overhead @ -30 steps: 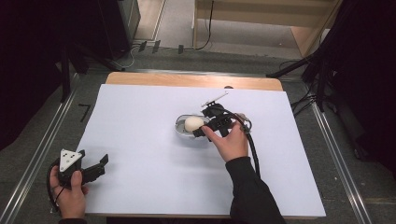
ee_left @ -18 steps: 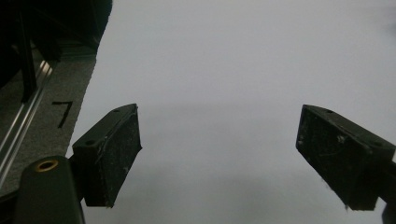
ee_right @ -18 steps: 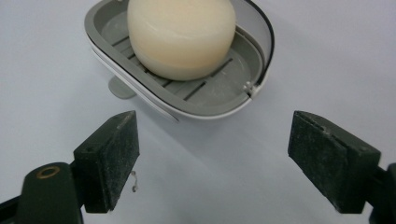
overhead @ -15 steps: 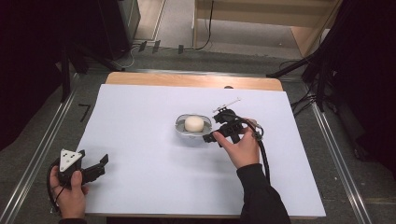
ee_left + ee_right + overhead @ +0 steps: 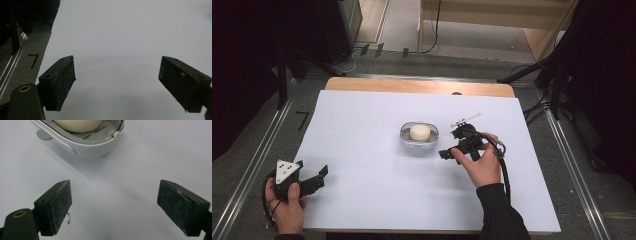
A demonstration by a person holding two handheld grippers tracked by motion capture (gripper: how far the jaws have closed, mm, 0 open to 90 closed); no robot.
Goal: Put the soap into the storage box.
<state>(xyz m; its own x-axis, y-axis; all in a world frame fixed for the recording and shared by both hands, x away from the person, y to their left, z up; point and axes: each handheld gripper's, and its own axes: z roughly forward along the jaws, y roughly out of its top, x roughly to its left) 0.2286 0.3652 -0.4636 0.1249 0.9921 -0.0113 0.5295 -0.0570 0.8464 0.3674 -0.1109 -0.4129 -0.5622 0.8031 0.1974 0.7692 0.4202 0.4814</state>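
Observation:
A grey oval dish [image 5: 419,142] sits mid-table with a round cream lump [image 5: 419,132] lying in it. My right gripper [image 5: 451,144] hovers just right of the dish, jaws open and pointing at it, a short gap away. In the right gripper view the dish [image 5: 85,143] and the cream lump [image 5: 77,123] fill the top edge, beyond my open right gripper [image 5: 116,195], which holds nothing. My left gripper [image 5: 317,179] rests at the near left corner of the table, open and empty, with a grey three-cornered plate [image 5: 285,171] on top. My left gripper [image 5: 116,72] faces bare white surface.
The white table cover [image 5: 372,185] ends in a wooden strip [image 5: 417,86] at the far edge. Grey floor with metal rails [image 5: 257,165] flanks both sides. A black "7" mark [image 5: 33,60] lies on the floor beside the table's left edge.
My right gripper was at the cream lump over the dish; it has drawn back to the right and toward the person, leaving the lump in the dish. The left gripper has stayed put.

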